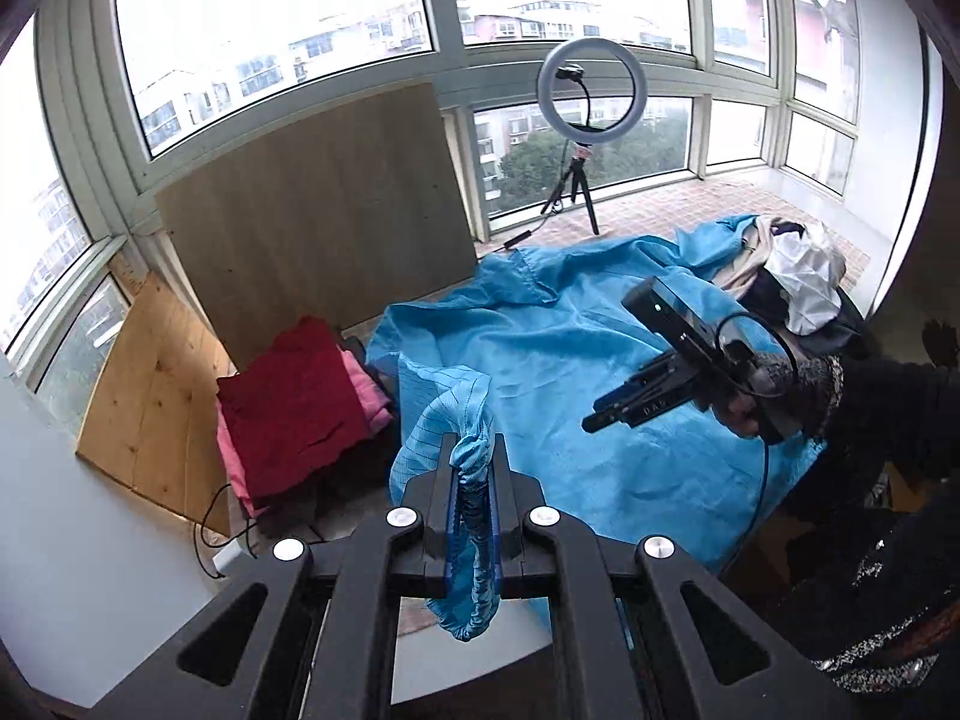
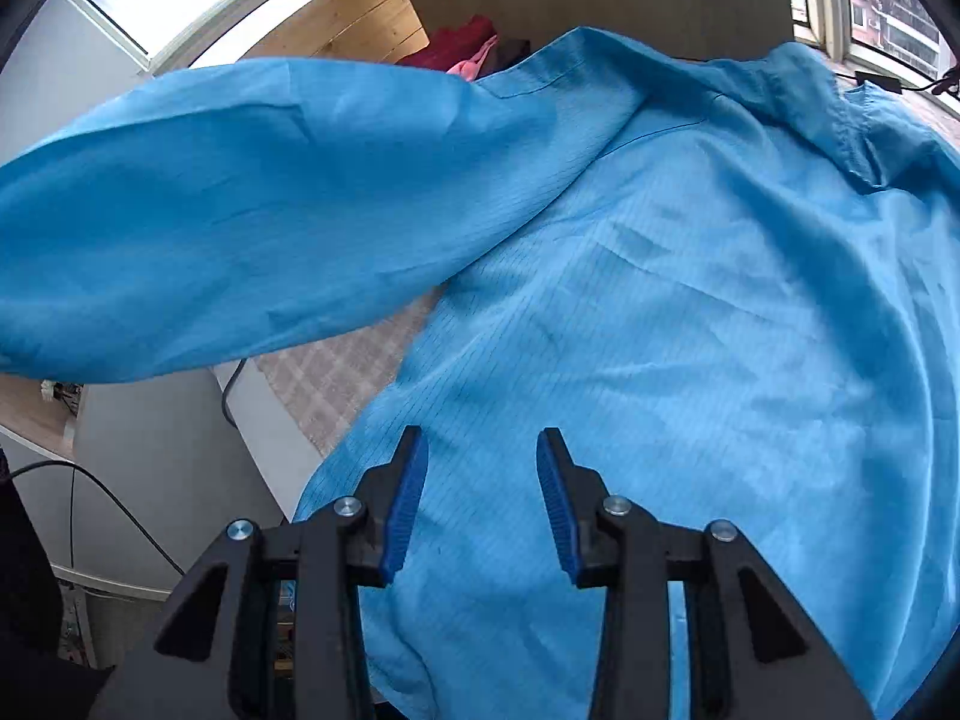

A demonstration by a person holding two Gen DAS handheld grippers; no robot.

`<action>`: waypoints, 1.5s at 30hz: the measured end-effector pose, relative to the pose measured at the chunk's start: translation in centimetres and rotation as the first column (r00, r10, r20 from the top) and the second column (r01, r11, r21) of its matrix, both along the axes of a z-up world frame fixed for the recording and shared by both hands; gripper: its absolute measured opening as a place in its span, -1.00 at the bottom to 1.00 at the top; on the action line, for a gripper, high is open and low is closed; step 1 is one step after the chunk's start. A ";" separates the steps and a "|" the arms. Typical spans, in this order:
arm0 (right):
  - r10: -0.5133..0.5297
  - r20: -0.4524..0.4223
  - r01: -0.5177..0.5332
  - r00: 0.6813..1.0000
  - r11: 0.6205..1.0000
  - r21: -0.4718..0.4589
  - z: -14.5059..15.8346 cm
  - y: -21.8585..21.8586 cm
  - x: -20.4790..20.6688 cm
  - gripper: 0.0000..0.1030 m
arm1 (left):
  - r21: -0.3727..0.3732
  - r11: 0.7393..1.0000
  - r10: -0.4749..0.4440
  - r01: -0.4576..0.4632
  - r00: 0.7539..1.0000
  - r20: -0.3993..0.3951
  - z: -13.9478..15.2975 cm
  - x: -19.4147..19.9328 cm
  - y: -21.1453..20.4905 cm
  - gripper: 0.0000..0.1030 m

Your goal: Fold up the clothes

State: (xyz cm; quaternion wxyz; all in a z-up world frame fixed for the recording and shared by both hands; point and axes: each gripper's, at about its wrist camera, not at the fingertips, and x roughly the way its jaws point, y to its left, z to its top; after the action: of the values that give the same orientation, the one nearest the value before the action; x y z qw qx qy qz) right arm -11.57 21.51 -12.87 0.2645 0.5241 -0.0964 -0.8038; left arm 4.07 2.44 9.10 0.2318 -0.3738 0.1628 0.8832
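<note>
**Left wrist: cuff pinched, blue jacket spread out**

Left wrist view: left gripper [image 1: 473, 468] clamped on elastic cuff [image 1: 474, 546] of blue jacket [image 1: 576, 360], sleeve lifted off surface at near left. Jacket body spread flat in middle, collar toward far side. Right gripper [image 1: 600, 417] hovering over jacket body, held in gloved hand [image 1: 780, 390]. Right wrist view: right gripper [image 2: 483, 480] gaping wide, nothing between pads, above lower jacket back; raised sleeve [image 2: 240, 210] crossing upper left.

Folded red stack [image 1: 294, 408] at far left. Unfolded pile [image 1: 792, 270] at far right.

Handling, judged: thin, light, limp fabric, looks slick; drapes and sags from any single hold, likely to slide when laid over. Cuff elastic bunched and thick, best bite. Elsewhere grab at seams, hem or shoulder, not mid-panel. Low tear risk; main risk wrinkling or sleeve slipping back.

Stage: fits sleeve being folded in, or equally being pulled out flat.
</note>
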 end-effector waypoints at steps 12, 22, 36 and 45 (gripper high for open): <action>-0.165 -0.140 0.202 0.976 0.929 0.309 5.2 14.1 -8.7 -0.25 | -0.109 0.967 -0.131 0.229 0.819 0.558 -22.4 4.9 11.8 -0.71; -0.037 -0.056 0.056 0.998 0.923 0.382 -4.3 12.7 -26.1 -0.09 | -0.120 0.974 0.229 -0.194 0.815 0.532 -23.9 -3.2 9.1 -0.47; 0.189 -0.233 -0.046 0.954 0.860 0.509 -0.4 12.2 -31.3 -0.99 | -0.126 0.924 0.355 -0.361 0.685 0.636 -26.8 -4.1 8.7 -0.37; 0.236 -0.331 -0.020 0.914 0.840 0.542 4.5 10.0 -25.9 -0.13 | -0.056 0.837 0.464 -0.545 0.650 0.601 -22.9 0.7 6.1 -0.29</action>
State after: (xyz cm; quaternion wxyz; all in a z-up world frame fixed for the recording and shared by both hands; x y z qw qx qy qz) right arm -37.45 31.52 -8.36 0.1780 0.4134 0.2178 -0.8660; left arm 4.75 8.57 -13.83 0.0392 -0.6446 -0.0860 0.7586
